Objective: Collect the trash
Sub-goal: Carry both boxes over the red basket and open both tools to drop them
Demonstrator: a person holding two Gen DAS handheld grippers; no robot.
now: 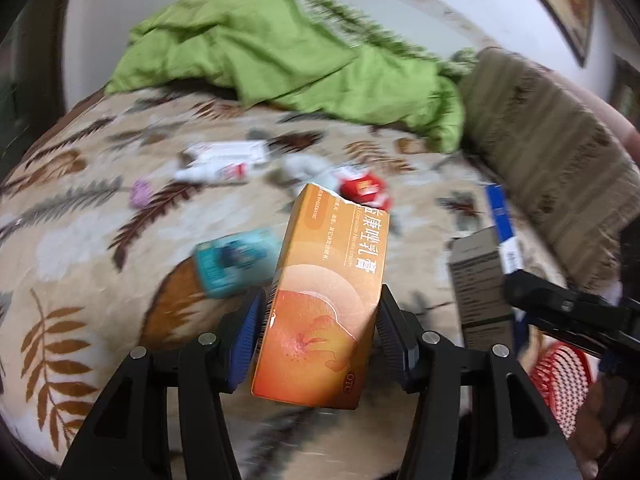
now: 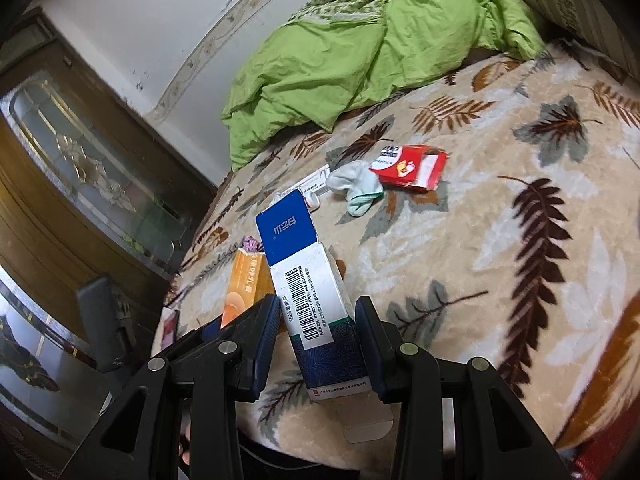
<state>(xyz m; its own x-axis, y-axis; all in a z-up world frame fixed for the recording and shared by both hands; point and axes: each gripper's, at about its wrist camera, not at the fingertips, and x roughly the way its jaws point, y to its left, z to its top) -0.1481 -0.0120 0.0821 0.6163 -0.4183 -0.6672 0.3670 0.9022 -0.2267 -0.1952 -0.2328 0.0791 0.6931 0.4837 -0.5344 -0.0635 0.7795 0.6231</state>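
My left gripper is shut on an orange medicine box, held tilted above the leaf-patterned bed. My right gripper is shut on a blue and white carton with a barcode; its top flap stands open. That carton and one right finger show at the right edge of the left wrist view. On the blanket lie a red packet, a pale sock, a white tube box, a teal packet and a small purple item.
A crumpled green quilt fills the far end of the bed. A striped brown pillow lies at the right. A red perforated basket sits low beside the bed. A wooden glazed door stands to the left.
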